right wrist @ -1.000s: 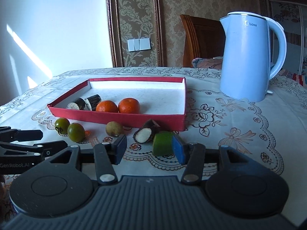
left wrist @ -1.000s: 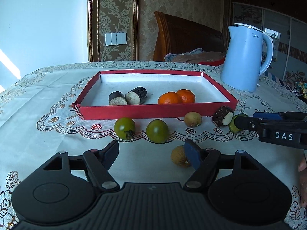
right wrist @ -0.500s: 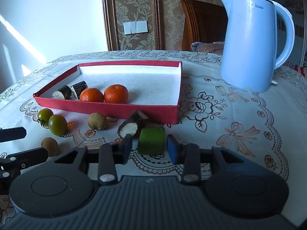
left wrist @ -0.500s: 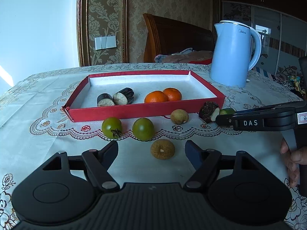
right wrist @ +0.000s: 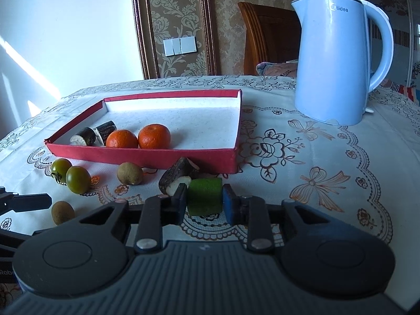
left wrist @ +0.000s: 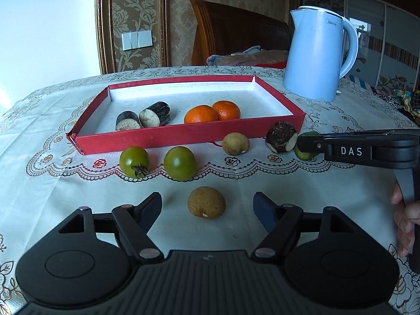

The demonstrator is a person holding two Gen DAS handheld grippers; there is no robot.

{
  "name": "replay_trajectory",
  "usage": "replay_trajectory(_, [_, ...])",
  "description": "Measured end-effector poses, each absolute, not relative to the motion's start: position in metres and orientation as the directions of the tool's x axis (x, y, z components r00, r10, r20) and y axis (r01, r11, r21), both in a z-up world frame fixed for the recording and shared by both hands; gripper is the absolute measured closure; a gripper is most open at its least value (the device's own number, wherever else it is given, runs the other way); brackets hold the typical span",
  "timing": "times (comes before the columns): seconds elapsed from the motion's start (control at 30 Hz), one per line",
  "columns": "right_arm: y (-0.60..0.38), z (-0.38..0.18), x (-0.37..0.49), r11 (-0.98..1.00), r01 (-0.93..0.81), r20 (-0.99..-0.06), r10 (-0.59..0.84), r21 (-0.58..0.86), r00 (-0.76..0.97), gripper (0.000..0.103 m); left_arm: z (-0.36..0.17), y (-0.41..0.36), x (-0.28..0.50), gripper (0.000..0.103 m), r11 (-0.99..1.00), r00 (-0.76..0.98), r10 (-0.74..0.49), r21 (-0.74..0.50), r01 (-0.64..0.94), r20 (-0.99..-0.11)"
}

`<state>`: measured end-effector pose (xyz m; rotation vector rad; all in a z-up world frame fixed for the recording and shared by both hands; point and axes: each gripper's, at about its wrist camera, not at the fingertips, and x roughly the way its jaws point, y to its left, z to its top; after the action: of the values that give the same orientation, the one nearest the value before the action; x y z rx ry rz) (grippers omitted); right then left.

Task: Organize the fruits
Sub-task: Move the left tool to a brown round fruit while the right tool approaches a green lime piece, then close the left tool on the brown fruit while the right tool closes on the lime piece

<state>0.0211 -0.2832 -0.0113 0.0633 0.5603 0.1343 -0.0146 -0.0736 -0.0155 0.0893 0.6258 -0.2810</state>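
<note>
My right gripper (right wrist: 204, 201) is shut on a green cucumber piece (right wrist: 204, 196) on the cloth, just in front of the red tray (right wrist: 141, 156). In the left wrist view this gripper (left wrist: 302, 144) comes in from the right with the cucumber piece (left wrist: 304, 154) between its tips. A brown round fruit (left wrist: 206, 202) lies between the fingers of my open left gripper (left wrist: 207, 208), untouched. Two oranges (left wrist: 200, 114) and two dark cane pieces (left wrist: 155, 114) lie in the tray (left wrist: 162, 137). Two green tomatoes (left wrist: 179, 163), another brown fruit (left wrist: 235, 143) and a dark cane piece (left wrist: 281, 140) sit in front of it.
A light blue kettle (left wrist: 319, 55) stands behind the tray's right corner on the lace tablecloth (left wrist: 47, 183). A wooden chair (left wrist: 236, 42) is behind the table. A person's hand (left wrist: 405, 215) holds the right gripper's handle at the right edge.
The right gripper's jaws closed onto the green cucumber piece. The left wrist view swung so the brown fruit now sits centred between the left fingers instead of against the right one.
</note>
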Motion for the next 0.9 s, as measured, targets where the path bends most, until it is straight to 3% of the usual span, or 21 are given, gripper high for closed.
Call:
replay_trajectory(0.2, [-0.2834,-0.0126,0.0229,0.988,-0.112,-0.535,0.151,0.105,0.831,0.076,-0.0174,-0.0739,-0.0113,0.029,0.960,0.760,-0.237,-0.027,0.278,-0.604])
replay_trajectory(0.37, [-0.2845,-0.0123,0.0207,0.989,-0.099,-0.524,0.141,0.108,0.840,0.076,-0.0170,-0.0714,-0.0145,0.054,0.957,0.766,-0.255,-0.040,0.288,-0.590])
replay_trajectory(0.53, [-0.2855,-0.0113,0.0195,0.990,-0.089,-0.517,0.132,0.108,0.846,0.076,-0.0168,-0.0695,-0.0149,0.069,0.955,0.768,-0.266,-0.052,0.292,-0.583])
replay_trajectory(0.9, [-0.2860,-0.0116,0.0199,0.990,-0.091,-0.523,0.135,0.108,0.842,0.076,-0.0152,-0.0672,-0.0199,0.074,0.951,0.777,-0.287,-0.067,0.303,-0.560])
